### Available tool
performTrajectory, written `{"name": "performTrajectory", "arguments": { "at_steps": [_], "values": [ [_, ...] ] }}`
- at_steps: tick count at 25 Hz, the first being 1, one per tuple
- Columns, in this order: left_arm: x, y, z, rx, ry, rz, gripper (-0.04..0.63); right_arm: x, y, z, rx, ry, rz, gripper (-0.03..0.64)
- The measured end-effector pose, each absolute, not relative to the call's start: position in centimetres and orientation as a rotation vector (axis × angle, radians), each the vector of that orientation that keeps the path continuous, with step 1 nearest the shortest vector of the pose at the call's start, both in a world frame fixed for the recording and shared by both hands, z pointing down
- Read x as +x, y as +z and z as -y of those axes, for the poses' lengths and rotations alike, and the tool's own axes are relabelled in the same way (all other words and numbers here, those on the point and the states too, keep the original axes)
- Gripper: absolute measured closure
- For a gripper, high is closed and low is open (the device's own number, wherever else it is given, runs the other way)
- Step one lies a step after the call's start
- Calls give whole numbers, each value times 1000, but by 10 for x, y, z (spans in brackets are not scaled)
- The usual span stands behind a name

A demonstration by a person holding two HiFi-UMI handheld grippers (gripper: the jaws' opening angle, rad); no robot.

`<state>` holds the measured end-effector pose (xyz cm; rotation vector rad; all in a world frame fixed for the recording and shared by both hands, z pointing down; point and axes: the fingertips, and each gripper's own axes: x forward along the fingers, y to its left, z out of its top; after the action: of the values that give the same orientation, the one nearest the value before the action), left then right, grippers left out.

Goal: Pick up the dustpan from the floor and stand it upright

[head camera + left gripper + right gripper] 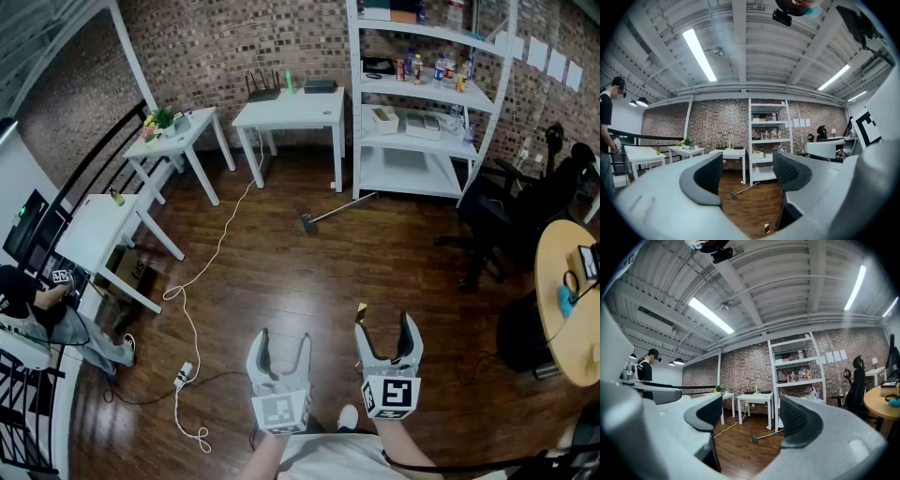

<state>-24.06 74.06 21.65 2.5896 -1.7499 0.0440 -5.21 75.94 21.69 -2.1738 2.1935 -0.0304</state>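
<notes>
The dustpan (308, 222) lies on the wooden floor in front of the white shelf unit, its long handle (345, 206) running up-right toward the shelf foot. It shows small and far between the jaws in the left gripper view (733, 194) and the right gripper view (753, 438). My left gripper (280, 348) and right gripper (385, 327) are held level side by side near the bottom of the head view, far from the dustpan. Both stand open with nothing between the fingers.
A white cable (202, 272) snakes over the floor to a power strip (183, 375) at the left. White tables (291, 111) stand along the brick wall, the shelf unit (427, 103) at the back right, black office chairs (506, 211) and a round table (562, 300) at the right. A person (42, 309) stands at far left.
</notes>
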Motion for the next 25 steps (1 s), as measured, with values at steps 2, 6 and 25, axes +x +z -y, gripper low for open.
{"name": "performTrajectory", "arguments": {
  "at_steps": [2, 6, 25],
  "values": [
    [-241, 220, -716, 2588, 36, 1753, 259, -57, 225, -739, -2178, -26, -2232, 250],
    [-242, 236, -655, 2611, 36, 1730, 261, -62, 241, -684, -2194, -29, -2273, 259],
    [-230, 260, -368, 2726, 66, 1474, 258, -19, 245, -466, -2505, -37, -2089, 285]
  ]
}}
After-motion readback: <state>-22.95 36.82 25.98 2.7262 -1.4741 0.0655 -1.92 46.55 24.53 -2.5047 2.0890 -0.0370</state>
